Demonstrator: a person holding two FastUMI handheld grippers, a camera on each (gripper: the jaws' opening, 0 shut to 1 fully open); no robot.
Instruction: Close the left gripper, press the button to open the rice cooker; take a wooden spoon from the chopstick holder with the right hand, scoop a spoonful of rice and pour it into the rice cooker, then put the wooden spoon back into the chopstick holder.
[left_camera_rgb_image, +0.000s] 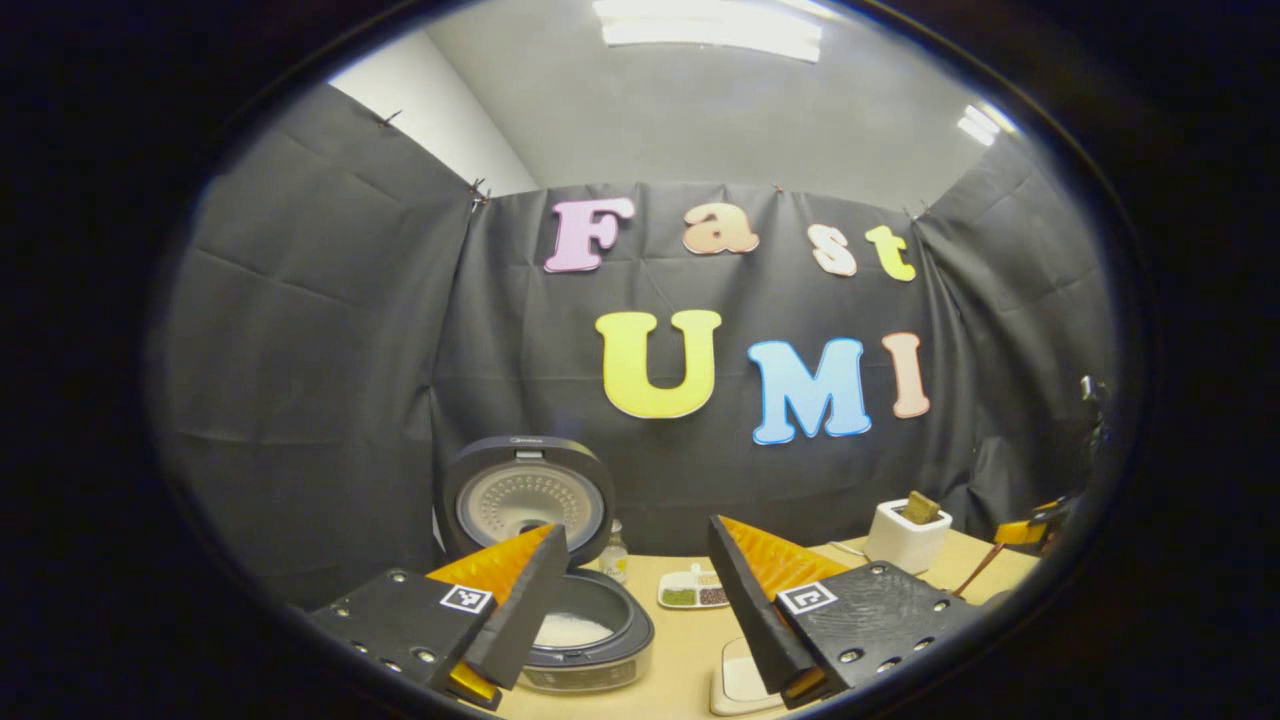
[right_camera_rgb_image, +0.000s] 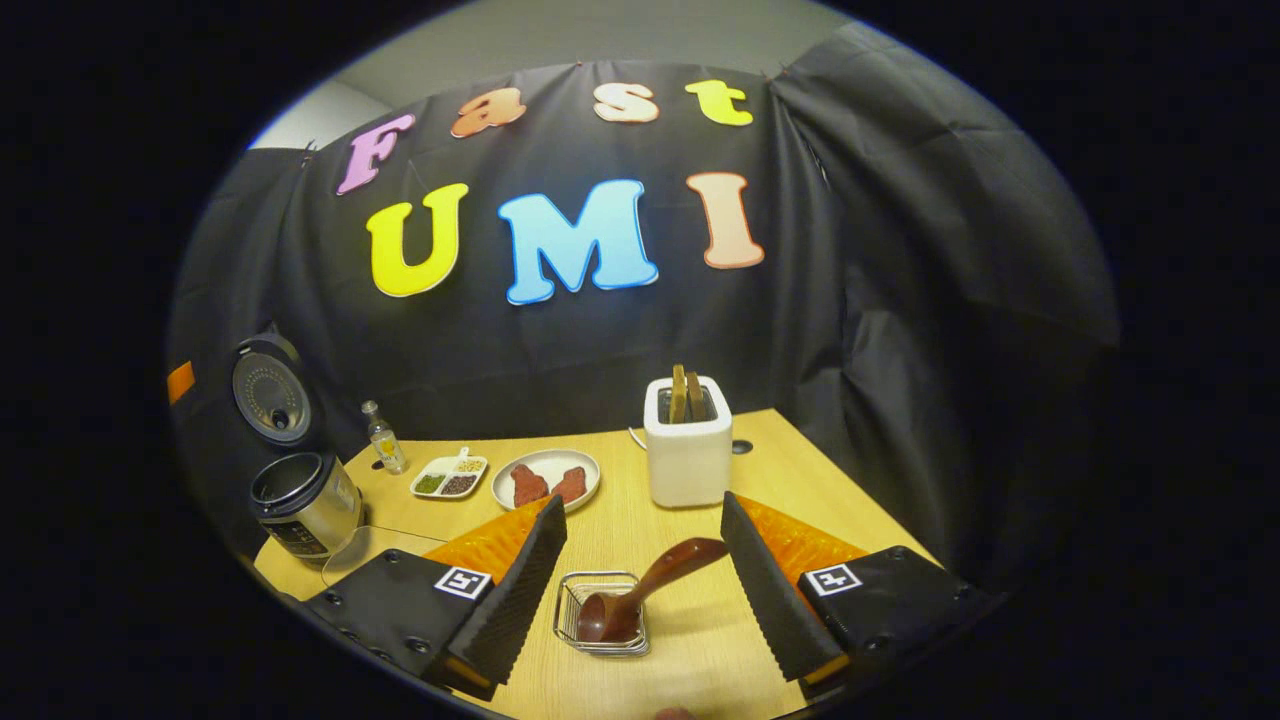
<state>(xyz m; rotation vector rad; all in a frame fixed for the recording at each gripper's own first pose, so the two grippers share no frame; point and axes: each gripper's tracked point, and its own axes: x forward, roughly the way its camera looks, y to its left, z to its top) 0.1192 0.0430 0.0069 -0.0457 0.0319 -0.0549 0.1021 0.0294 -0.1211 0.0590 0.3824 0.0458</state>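
Spoon bowl sits inside chopstick holder, partly hidden.

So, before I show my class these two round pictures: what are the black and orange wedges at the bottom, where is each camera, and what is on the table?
Each camera rides on a hand-held two-finger gripper and looks along its fingers. The left gripper is open, with the rice cooker beyond it, lid up, white rice inside. The right gripper is also open and holds nothing; between its fingers a wooden spoon rests in a wire basket. On the wooden table stand a white holder, a plate, a divided dish and a small bottle.
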